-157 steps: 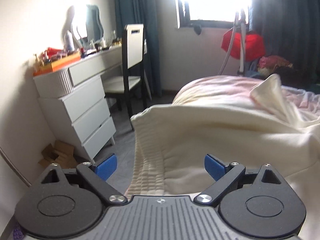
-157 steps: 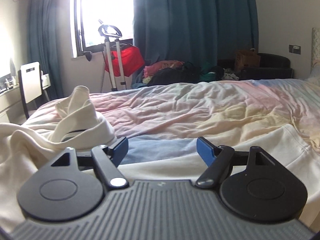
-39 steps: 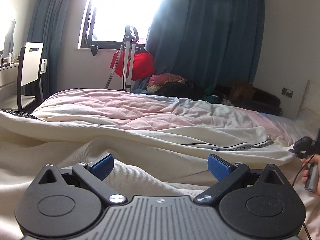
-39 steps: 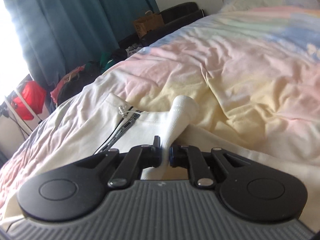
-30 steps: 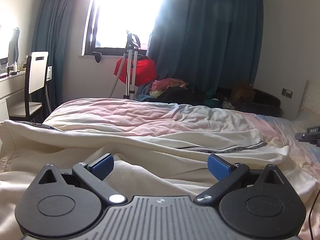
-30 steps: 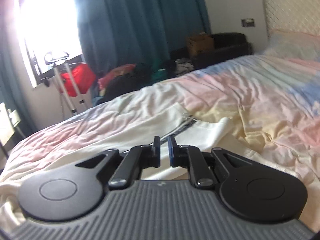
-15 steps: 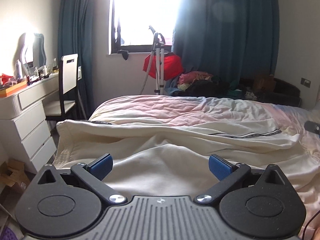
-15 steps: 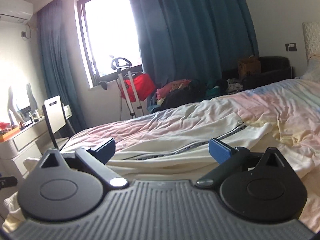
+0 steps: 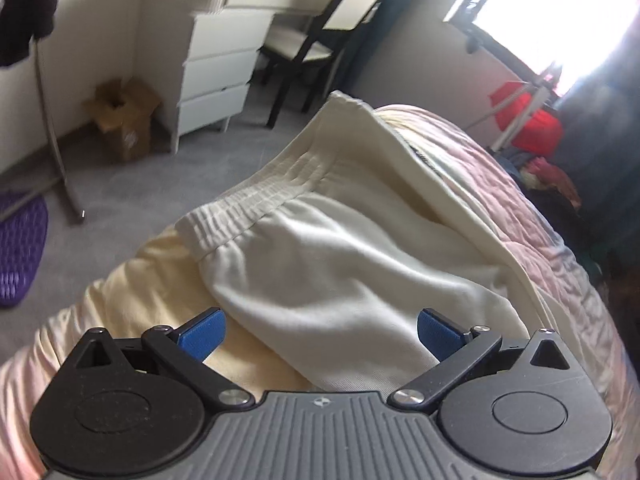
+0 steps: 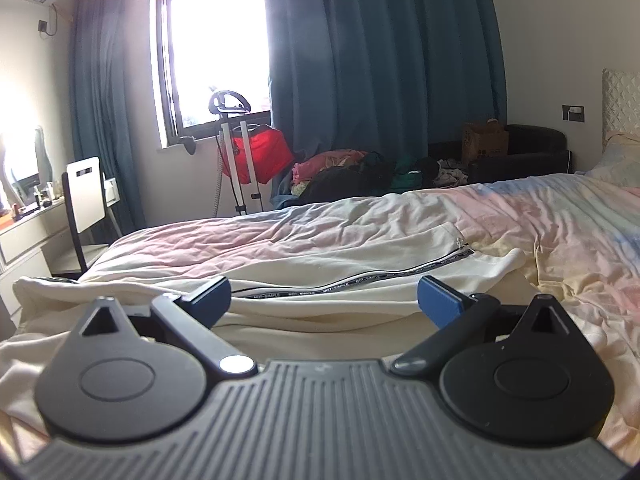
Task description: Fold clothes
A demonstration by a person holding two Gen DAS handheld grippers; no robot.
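Note:
Cream-white trousers (image 9: pixel 344 264) lie along the near edge of the bed, with the ribbed waistband (image 9: pixel 280 184) at the bed's corner. In the right wrist view the same trousers (image 10: pixel 320 276) stretch across the bed, showing a black lettered side stripe (image 10: pixel 360 282) and a zipper pull. My left gripper (image 9: pixel 319 333) is open and empty, hovering just above the trousers near the waistband. My right gripper (image 10: pixel 323 300) is open and empty, low over the trousers' near edge.
The bed has a pastel pink, yellow and blue cover (image 10: pixel 540 220). A white chest of drawers (image 9: pixel 216 68), a black chair (image 9: pixel 316 40) and a cardboard box (image 9: pixel 120 116) stand on the grey floor at the left. A clothes pile (image 10: pixel 352 176) lies below the window.
My right gripper let go of the trouser cuff, opened and drew back. My left gripper swung left and tilted down toward the waistband at the bed's corner.

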